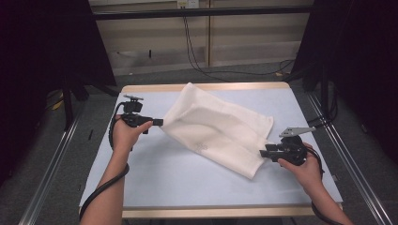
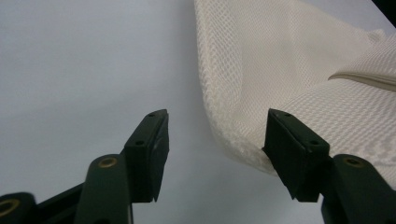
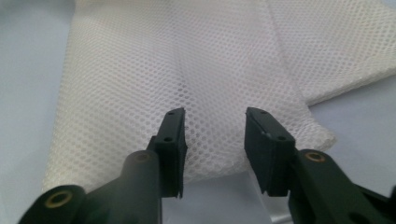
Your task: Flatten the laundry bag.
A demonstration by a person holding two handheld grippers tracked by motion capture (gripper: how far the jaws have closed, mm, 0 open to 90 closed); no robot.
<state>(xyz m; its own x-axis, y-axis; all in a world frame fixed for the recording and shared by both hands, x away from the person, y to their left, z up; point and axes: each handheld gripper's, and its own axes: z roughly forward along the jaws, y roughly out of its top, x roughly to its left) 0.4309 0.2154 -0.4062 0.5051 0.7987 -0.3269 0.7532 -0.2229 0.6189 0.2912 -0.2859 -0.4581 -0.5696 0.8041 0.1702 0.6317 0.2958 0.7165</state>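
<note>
**Both tongs open at the ends of the mesh bag**

From my remote seat I see the white mesh fabric bag point(image 1: 218, 129) lying flat on the pale blue-grey surface point(image 1: 155, 173), stretched on a diagonal from about 11 o'clock down to about 4 o'clock of the surface's middle. Its upper part is bunched into a soft fold, and the lower end stops well short of the surface's near wooden edge.

The left tongs point(image 1: 158, 123) sit at 9 o'clock of the bag, held level in the left hand point(image 1: 126, 133) and pointing at the cloth's left edge. In the left gripper view the jaws stand moderately apart with bare surface between them. The bag's rounded edge point(image 2: 289, 79) lies at 1 o'clock of the gap, and the right-hand pad point(image 2: 292, 149) sits in front of the fabric. I cannot tell whether it touches. Nothing is pinched.

The right tongs point(image 1: 264, 153) sit at 4 o'clock of the bag, in the right hand point(image 1: 305, 166), with the grey three-cornered plate point(image 1: 295, 131) on top. In the right gripper view the jaws are parted by a narrower gap, and the mesh point(image 3: 187, 70) spreads out beyond them, its near hem running across behind the two pads. The weave shows through the gap, but the pads point(image 3: 173, 144) do not press on it.

Black cables point(image 1: 105, 185) trail from both tongs along the forearms.
</note>
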